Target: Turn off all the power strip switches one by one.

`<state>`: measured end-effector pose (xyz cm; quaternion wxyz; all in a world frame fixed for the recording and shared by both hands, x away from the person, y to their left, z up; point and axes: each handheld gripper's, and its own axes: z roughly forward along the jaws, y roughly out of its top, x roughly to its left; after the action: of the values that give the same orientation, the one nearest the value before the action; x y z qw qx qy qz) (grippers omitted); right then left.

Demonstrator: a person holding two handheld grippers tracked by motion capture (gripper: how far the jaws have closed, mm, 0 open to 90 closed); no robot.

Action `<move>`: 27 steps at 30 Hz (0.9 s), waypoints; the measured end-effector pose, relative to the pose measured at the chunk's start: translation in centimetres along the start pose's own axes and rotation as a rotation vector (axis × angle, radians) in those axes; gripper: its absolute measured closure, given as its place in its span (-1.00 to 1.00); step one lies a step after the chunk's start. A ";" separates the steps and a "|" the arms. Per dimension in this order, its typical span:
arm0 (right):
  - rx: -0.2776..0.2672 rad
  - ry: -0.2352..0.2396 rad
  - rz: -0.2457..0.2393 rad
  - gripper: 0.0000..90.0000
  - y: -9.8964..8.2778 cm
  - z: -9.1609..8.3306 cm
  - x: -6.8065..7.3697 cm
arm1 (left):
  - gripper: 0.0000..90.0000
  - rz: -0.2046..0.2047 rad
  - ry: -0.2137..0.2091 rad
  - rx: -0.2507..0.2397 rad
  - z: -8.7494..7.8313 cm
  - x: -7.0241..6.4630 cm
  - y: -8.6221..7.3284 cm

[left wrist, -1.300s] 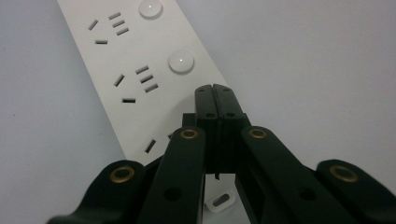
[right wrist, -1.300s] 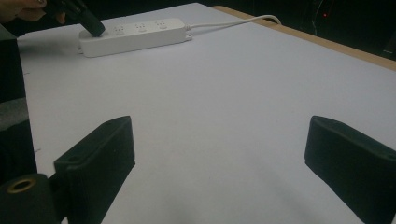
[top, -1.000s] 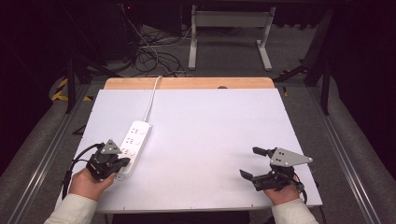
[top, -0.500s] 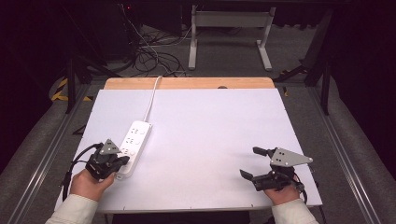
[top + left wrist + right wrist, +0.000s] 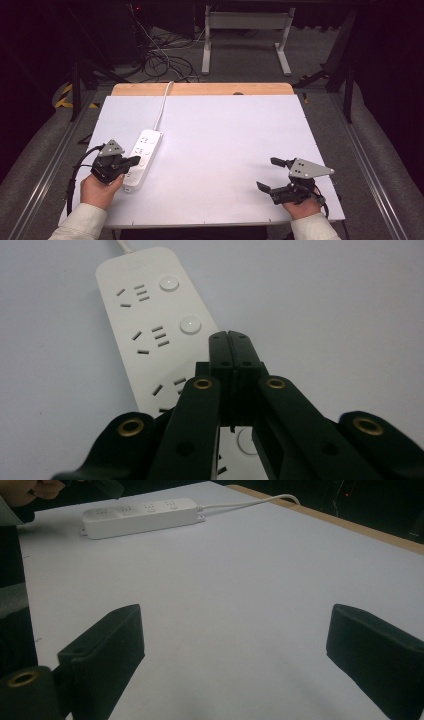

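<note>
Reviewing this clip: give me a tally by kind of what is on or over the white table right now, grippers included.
Power strips: 1, the white power strip with its cord
Grippers: 2, the left gripper with jaws shut over the strip, and the right gripper with jaws open over bare table
Total: 3

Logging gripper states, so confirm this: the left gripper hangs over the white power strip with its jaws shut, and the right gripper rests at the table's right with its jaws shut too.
One detail is wrong: the right gripper has its jaws wide open with nothing between them, as the right gripper view shows. The rest holds: the left gripper is shut over the white power strip, and the right one sits at the table's right.
</note>
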<state>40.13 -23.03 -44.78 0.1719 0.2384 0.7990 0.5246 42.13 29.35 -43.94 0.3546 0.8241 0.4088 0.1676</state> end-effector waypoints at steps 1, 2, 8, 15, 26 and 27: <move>0.000 0.000 0.000 -0.80 0.0 0.0 0.0 | 1.00 -0.004 0.005 0.014 0.3 0.0 0.0; -0.001 0.002 0.001 -0.80 0.0 0.0 0.0 | 1.00 -0.004 0.005 0.014 0.3 0.0 0.0; 0.003 0.001 -0.002 -0.80 0.0 0.0 -0.1 | 1.00 0.006 0.008 0.044 1.2 -0.1 0.1; 0.003 0.004 0.001 -0.80 -0.1 0.1 -0.1 | 1.00 0.017 0.026 0.077 2.0 -0.1 0.0; 0.005 0.009 0.004 -0.80 -0.1 0.1 0.0 | 1.00 0.014 0.025 0.086 2.3 -0.1 -0.1; 0.004 0.009 0.005 -0.80 -0.1 0.1 0.0 | 1.00 0.014 0.025 0.086 2.3 -0.1 -0.1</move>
<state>40.19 -22.96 -44.89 0.1664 0.2385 0.8001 0.5246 43.31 28.27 -45.59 0.3124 0.8393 0.4143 0.1623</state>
